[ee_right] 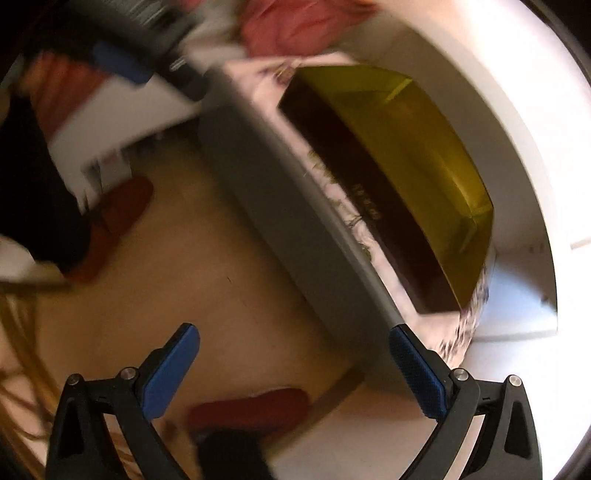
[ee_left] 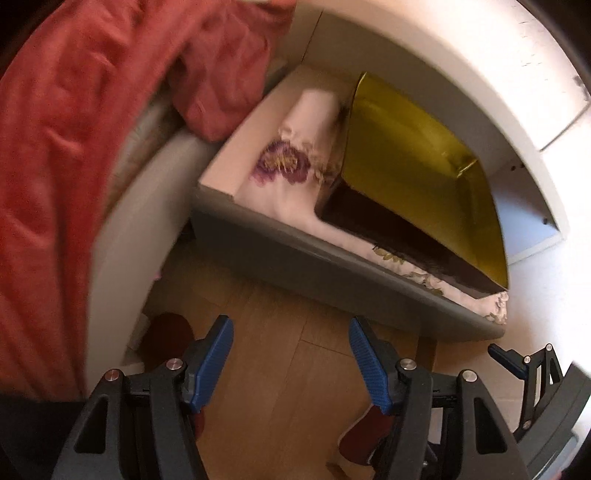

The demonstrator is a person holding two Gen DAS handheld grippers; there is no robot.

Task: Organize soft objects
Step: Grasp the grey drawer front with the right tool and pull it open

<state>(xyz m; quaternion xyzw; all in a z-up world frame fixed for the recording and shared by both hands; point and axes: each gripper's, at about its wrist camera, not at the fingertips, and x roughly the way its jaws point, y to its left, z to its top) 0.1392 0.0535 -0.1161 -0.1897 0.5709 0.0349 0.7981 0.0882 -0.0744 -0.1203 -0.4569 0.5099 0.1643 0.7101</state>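
A large red cloth (ee_left: pixel 55 166) fills the left of the left wrist view, and one fold of it droops over the far corner of a grey drawer (ee_left: pixel 295 258). Inside the drawer lie a pale floral fabric (ee_left: pixel 291 166) with a purple flower and a dark box with a gold lining (ee_left: pixel 413 162). My left gripper (ee_left: pixel 291 332) hangs open over the wooden floor, in front of the drawer, with nothing in it. My right gripper (ee_right: pixel 295 343) is also wide open and holds nothing; its right finger is near the drawer's front (ee_right: pixel 295 229). The red cloth (ee_right: pixel 295 26) shows blurred at the top.
The drawer stands out from a white cabinet (ee_left: pixel 424 48). Two dark red slippers (ee_right: pixel 114 218) (ee_right: pixel 251 406) lie on the wooden floor (ee_right: pixel 221 295). A white panel (ee_left: pixel 118 258) stands left of the drawer. The other gripper (ee_left: pixel 517 362) shows at lower right.
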